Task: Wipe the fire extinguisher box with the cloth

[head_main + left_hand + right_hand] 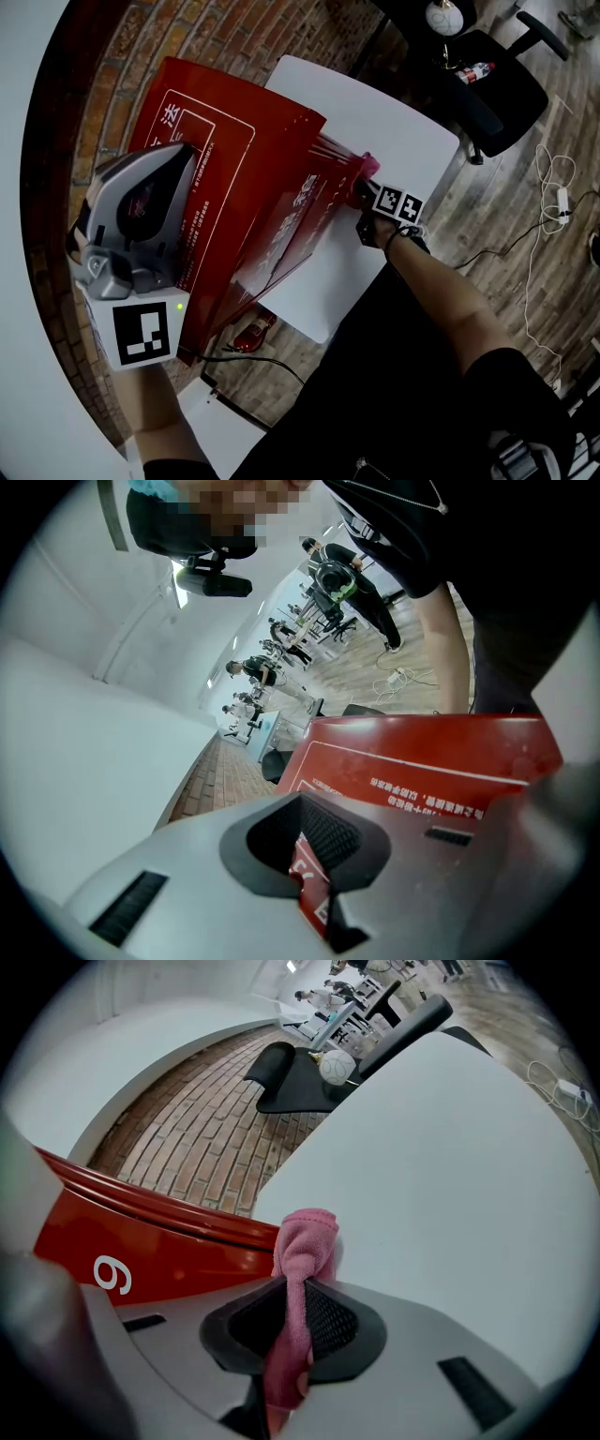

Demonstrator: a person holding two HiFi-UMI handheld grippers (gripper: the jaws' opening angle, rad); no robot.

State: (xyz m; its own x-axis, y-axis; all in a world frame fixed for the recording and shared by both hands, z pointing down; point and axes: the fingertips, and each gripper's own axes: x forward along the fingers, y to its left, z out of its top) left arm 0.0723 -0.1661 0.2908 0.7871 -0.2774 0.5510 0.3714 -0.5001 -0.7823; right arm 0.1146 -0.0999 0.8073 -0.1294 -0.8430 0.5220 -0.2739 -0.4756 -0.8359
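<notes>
Right tool: jaws clamped on the pink cloth, with a small wad poking out past the tips. The wad sits at the end corner of the fire extinguisher box, touching its red rim or just off it; can't settle which. From this tool the box lies to your left. On the box's other side there is only the white bench. In the head view the box's long axis runs on a slant, from the end where your right tool works to the end under your left tool. Left tool: jaws pinched tight on a thin red panel edge of the box, printed face showing beyond it. By my reading it is the steadying hand. That leaves your right hand as the one free to wipe, and it stands at the box's extreme end, with nearly the whole red face between the two tools. Judgement: the next stroke should run along the long axis, from the bench-side corner toward the left tool, with the wad pressed onto the face. Risk: the wad is narrow, and a stroke drifting off the corner lands on the bench, not the box. Can't tell whether the box rests on the bench or leans against it.
</notes>
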